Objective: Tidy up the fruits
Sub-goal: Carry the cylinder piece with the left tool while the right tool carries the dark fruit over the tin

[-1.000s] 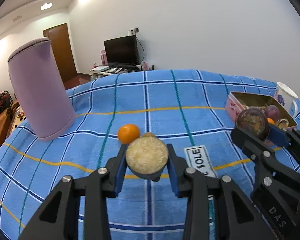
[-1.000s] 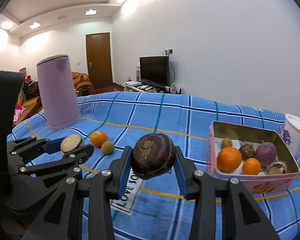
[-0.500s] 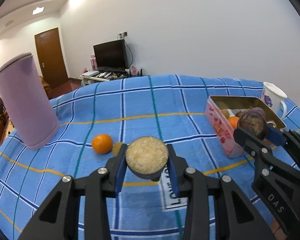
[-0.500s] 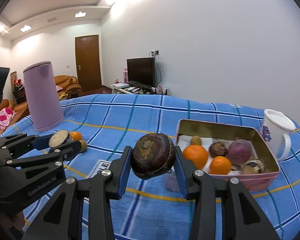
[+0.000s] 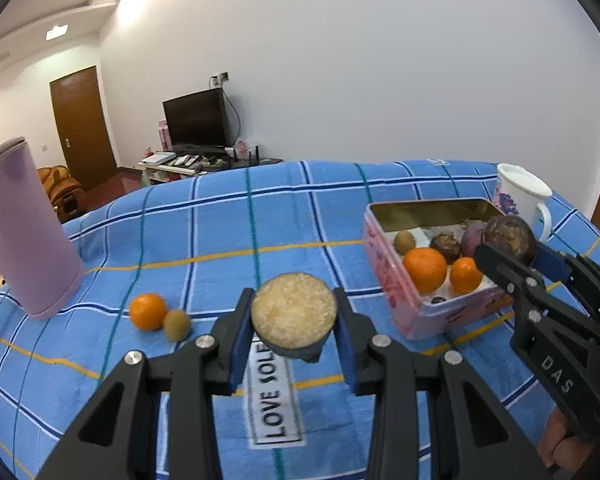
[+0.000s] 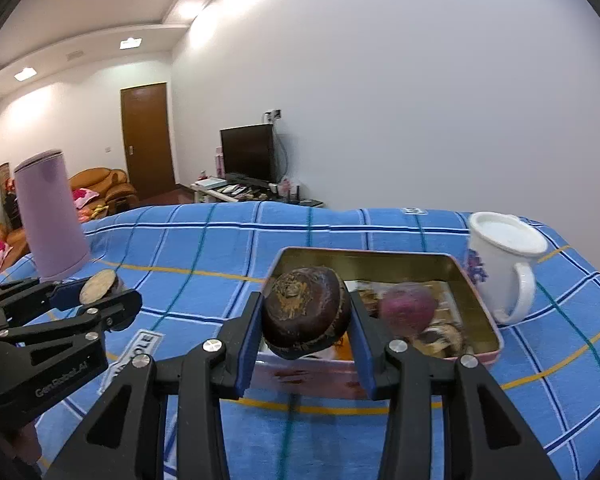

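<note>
Clamped in the left gripper (image 5: 294,344): a halved fruit (image 5: 294,311), pale cut face toward the camera, dark rind pinched between the blue pads, carried above the "LOVE SOLE" label (image 5: 275,396) on the blue checked cloth (image 5: 204,232). Clamped in the right gripper (image 6: 306,346): a whole dark brown fruit (image 6: 306,314), jaws partly closed on its flanks, hanging at the near wall of the pink tin (image 6: 496,340).

Risk at the right: round, rough skin gripped only at the sides, so possibly rolling out before clearing the rim, or dropping onto the purple fruit (image 6: 408,310) and bruising it. Near wall hidden behind the load, so a knock on the light tin likely to shove it toward the white mug (image 6: 504,264).

Risk at the left: shallow half-shell, easy to tilt and slip. Both grippers close together, so a clash over the tin possible.

Left loose on the cloth: an orange (image 5: 148,311) touching a small kiwi-like fruit (image 5: 177,325), near the lilac canister (image 5: 26,232).
</note>
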A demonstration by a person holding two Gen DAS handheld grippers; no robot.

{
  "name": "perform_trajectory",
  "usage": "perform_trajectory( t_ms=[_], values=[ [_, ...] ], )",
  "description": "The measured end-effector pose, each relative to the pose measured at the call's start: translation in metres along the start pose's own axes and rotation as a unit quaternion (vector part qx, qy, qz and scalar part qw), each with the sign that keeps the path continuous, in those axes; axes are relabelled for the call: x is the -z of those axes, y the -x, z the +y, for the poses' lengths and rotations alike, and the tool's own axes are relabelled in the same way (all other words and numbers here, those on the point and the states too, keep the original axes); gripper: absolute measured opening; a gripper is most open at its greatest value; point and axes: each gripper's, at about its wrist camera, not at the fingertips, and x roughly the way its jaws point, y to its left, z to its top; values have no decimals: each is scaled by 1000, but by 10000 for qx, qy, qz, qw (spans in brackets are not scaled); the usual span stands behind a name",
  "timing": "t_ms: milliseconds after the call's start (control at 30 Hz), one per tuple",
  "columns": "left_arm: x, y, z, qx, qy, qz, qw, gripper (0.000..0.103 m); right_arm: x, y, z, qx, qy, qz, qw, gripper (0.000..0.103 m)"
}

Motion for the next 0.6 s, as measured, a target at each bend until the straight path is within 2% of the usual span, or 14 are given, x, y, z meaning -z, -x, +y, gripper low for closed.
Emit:
perform_trajectory(
  t_ms=[600],
  values=[
    [-19, -22, -45, 333, -167, -34, 9993, 39, -11, 3, -70, 878, -317, -216, 9954, 43]
  ],
)
